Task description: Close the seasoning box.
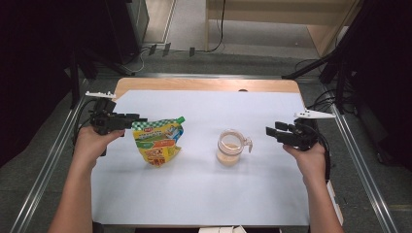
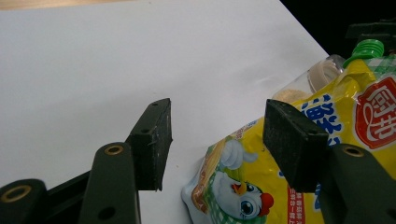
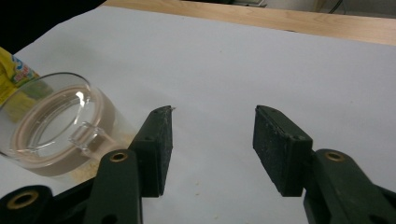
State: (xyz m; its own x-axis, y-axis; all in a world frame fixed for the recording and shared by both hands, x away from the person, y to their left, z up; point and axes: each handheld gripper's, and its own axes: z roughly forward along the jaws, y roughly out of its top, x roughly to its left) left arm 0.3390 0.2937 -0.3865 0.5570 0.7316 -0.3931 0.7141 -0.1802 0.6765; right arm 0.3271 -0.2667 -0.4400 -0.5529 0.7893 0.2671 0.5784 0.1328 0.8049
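White paper [image 1: 204,189] covers most of the bench [image 1: 204,83], whose wooden edge shows along the top of the sheet in the middle of the high view. Left of centre on the paper lies a yellow pouch [image 1: 158,141] with a green screw cap [image 1: 180,119] at its upper right corner and a cartoon chicken printed on it; in the left gripper view the pouch fills the lower right of the frame. Right of centre, well apart from the pouch, stands a clear jar [image 1: 229,147] with a lid and a small handle, pale powder at its bottom; in the right gripper view it sits at the left edge.

At the left of the high view, the left gripper [image 1: 137,119] is held level, pointing at the pouch's upper left corner. Its jaws stand apart and press on nothing; in its own view one pad overlaps the pouch's edge, and I cannot tell whether it touches. At the right, the right gripper [image 1: 270,131] points toward the jar, near it but apart. Its jaws stand open over bare paper, nothing between them.
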